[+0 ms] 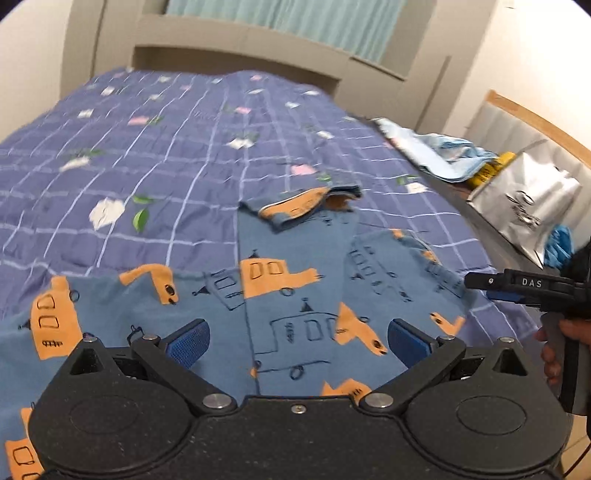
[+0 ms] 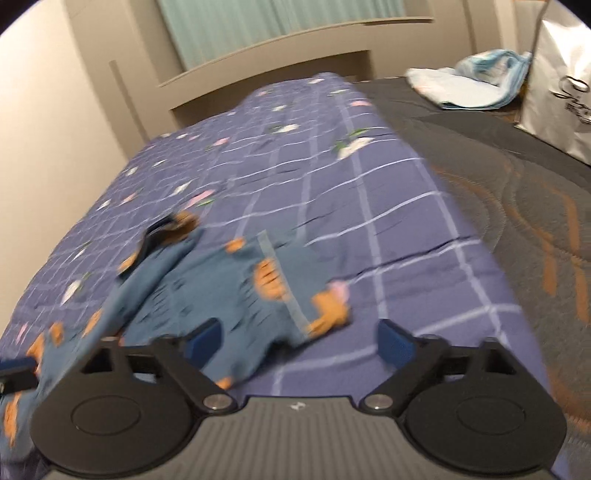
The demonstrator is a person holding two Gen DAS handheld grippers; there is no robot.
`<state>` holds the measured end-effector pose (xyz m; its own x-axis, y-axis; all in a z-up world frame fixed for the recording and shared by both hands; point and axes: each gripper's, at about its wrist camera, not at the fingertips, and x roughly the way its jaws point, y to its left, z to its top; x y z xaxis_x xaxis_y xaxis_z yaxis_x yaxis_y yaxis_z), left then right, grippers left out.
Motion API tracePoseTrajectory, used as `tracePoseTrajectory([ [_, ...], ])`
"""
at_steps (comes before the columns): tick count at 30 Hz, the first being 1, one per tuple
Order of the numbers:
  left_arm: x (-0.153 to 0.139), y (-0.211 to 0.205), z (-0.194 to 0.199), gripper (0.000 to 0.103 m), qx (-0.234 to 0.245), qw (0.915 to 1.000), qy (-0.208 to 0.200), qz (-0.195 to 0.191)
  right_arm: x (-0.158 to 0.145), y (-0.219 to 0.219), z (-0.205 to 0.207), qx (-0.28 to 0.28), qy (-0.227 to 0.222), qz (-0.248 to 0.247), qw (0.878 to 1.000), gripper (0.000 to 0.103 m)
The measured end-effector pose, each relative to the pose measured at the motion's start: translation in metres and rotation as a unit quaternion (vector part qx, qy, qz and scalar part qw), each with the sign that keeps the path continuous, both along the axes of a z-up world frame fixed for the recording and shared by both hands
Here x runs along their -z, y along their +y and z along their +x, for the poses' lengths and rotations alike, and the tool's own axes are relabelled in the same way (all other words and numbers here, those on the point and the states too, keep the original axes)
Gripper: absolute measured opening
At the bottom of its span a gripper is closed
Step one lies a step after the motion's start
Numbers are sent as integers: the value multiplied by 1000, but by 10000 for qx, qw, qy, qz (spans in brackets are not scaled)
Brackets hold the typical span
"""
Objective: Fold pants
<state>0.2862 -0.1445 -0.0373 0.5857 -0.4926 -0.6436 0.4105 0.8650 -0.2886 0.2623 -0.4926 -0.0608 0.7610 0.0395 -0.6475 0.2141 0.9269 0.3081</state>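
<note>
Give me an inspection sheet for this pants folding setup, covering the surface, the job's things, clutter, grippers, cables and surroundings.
Surface: purple grid-patterned quilt with flower prints covering the bed; bare dark grey mattress exposed beside it.
Job's things: blue pants with orange vehicle prints spread on the quilt, far end partly flipped over.
Clutter: crumpled light blue cloth, silver printed bag and a yellow item, too small to identify, at the mattress edge.
Grippers: left gripper open above the pants; right gripper open over the pants' edge; neither holding cloth.
Cables: nothing seen.
Surroundings: grey headboard, pale green curtain, cream walls.
</note>
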Motion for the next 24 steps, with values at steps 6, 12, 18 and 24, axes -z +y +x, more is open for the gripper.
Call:
tracePoseTrajectory([
  [6,5,11,6,102,-90,9995,254,-175,11,-11,30,-108,225,-104,9996,62],
  [12,5,12,3,101,-31,9992,343,-225,10,-1,41,-451,326,-373,9978,12],
  [18,4,13,2,101,5,9991,353,-227,-3,-2,43,-517,292,-809,9950,11],
  [24,7,14,6,99,-19,9987,489,-127,3,8,51,-732,394,-1242,9888,19],
])
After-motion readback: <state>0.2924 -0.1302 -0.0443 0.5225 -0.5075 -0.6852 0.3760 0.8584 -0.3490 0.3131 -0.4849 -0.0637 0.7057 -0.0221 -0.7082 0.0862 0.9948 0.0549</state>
